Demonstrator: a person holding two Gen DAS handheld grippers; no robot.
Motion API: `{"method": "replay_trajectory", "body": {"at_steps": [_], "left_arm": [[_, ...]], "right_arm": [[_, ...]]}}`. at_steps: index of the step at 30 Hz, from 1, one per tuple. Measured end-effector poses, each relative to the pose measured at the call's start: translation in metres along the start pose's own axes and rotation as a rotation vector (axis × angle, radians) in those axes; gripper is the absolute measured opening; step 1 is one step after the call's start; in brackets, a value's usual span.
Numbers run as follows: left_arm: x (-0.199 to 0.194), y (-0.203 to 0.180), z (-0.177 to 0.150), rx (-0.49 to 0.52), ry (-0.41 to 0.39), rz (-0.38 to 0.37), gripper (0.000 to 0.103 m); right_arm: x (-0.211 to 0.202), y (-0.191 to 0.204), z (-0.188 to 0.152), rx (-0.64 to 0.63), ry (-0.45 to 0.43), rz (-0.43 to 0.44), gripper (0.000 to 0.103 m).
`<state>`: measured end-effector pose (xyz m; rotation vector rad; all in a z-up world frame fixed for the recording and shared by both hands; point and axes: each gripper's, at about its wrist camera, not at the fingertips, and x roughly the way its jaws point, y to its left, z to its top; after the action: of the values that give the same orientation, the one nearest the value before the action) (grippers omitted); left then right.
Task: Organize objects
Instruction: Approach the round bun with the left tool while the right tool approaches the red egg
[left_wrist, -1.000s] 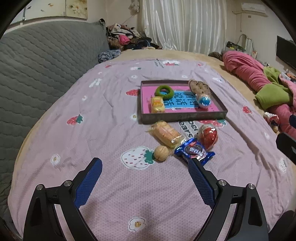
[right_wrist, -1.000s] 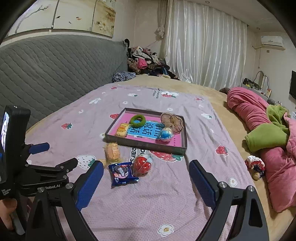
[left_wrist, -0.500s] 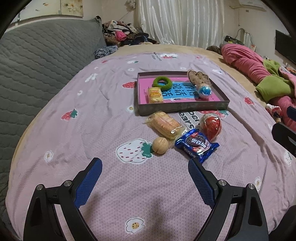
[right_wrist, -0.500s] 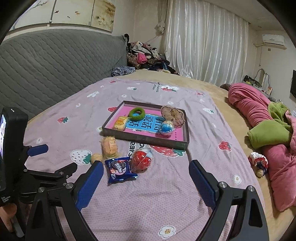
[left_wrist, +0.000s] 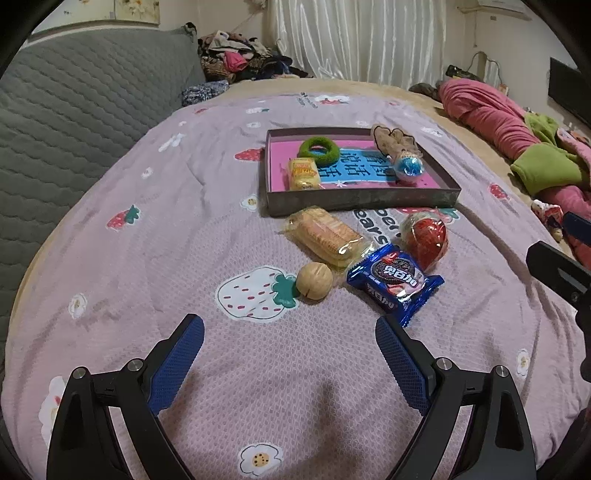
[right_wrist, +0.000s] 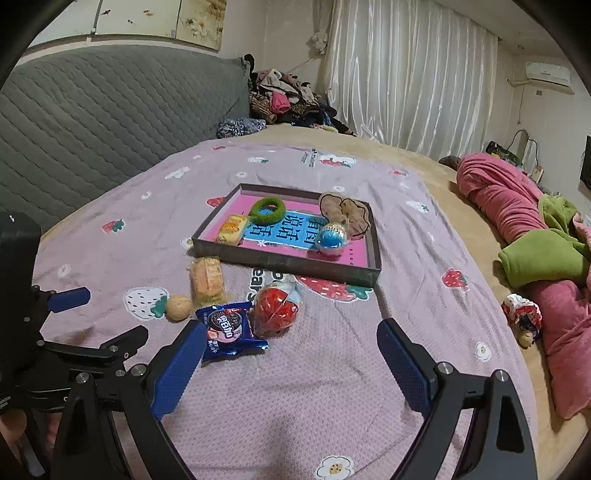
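A shallow dark tray (left_wrist: 362, 202) (right_wrist: 284, 264) with a pink floor lies on the bed. In it are a green ring (left_wrist: 318, 149), a yellow snack pack (left_wrist: 303, 173), a brown scrunchie (left_wrist: 393, 142) and a blue ball (left_wrist: 408, 167). In front of it on the blanket lie a biscuit pack (left_wrist: 327, 236), a walnut (left_wrist: 314, 280), a blue Oreo pack (left_wrist: 395, 282) (right_wrist: 229, 332) and a red ball (left_wrist: 426, 238) (right_wrist: 275, 312). My left gripper (left_wrist: 290, 338) is open and empty, just short of the walnut. My right gripper (right_wrist: 291, 341) is open and empty, near the Oreo pack and red ball.
The purple strawberry blanket (left_wrist: 166, 221) covers the bed. A grey quilted headboard (left_wrist: 66, 110) is on the left. Pink and green bedding (right_wrist: 535, 240) is heaped at the right. A clothes pile (right_wrist: 284, 99) lies at the back. The left gripper's body (right_wrist: 44, 350) shows in the right wrist view.
Both grippers have moved forward toward the loose snacks, which look larger and closer now. Both stay open. No object has moved.
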<state>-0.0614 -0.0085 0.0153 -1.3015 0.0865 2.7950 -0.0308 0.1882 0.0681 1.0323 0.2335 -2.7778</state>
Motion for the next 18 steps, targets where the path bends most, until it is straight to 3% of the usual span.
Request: {"method": "replay_trajectory", "body": {"at_steps": [18], "left_arm": [[0.036,-0.004,0.008,-0.006,0.032,-0.019,0.094]], "right_arm": [[0.055,-0.004,0.000,-0.001,0.076,-0.008,0.094]]}}
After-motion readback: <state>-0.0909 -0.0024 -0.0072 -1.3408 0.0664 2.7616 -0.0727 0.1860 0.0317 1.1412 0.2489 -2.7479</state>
